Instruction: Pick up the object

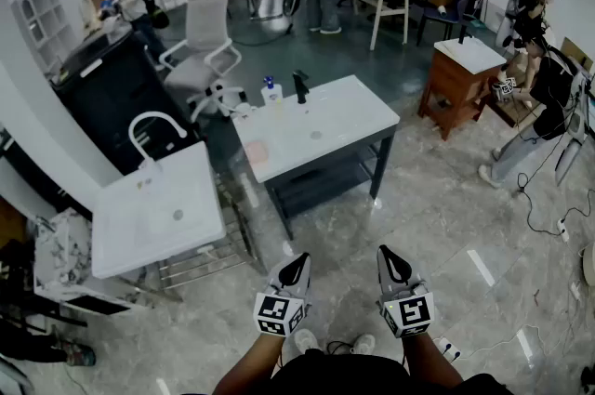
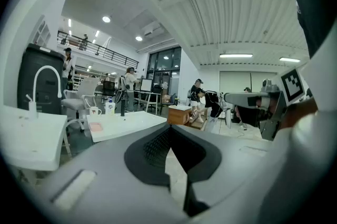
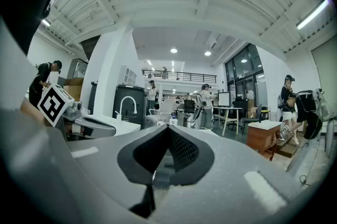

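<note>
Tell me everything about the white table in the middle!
The white table stands slantwise on the shiny floor. Its top is flat and white; its legs and lower shelf look dark. A white bottle with a blue cap, a dark upright thing and a flat pink thing sit on it.

We hold the left gripper [image 1: 291, 277] and right gripper [image 1: 394, 272] side by side, jaws closed, both empty.
</note>
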{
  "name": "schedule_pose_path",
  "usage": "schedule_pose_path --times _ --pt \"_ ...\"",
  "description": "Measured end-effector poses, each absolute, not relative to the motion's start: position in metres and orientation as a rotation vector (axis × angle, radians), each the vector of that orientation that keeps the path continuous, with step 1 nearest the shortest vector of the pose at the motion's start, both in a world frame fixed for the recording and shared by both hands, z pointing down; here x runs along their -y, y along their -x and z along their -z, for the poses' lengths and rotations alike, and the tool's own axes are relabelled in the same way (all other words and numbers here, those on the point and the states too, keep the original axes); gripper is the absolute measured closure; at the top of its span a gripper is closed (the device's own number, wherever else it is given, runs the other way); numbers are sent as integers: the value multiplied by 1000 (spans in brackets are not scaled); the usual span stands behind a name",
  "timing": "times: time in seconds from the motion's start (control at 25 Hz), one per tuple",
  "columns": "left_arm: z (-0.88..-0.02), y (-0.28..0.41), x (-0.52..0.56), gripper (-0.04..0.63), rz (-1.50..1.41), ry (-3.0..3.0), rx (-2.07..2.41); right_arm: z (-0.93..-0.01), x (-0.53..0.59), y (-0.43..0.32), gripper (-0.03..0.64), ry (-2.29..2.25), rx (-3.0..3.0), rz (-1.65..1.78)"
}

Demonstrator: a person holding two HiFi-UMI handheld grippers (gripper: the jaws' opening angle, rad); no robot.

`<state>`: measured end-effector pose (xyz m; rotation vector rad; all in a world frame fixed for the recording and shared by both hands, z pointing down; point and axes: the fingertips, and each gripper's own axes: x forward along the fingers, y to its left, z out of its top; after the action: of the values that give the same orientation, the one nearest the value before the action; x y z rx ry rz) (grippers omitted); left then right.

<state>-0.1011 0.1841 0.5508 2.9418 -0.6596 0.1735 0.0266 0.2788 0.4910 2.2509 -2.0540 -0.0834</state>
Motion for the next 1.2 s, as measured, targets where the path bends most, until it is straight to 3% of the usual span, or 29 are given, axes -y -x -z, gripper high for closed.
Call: schedule_pose_path --times 0.52,1.2 --pt "-540 108 -191 580 -129 -2944 666 -499 -277 -12 615 -2256 2148 -9" --pt "-540 185 -132 580 -186 -3030 775 -524 -194 77 615 -2043 2291 -184"
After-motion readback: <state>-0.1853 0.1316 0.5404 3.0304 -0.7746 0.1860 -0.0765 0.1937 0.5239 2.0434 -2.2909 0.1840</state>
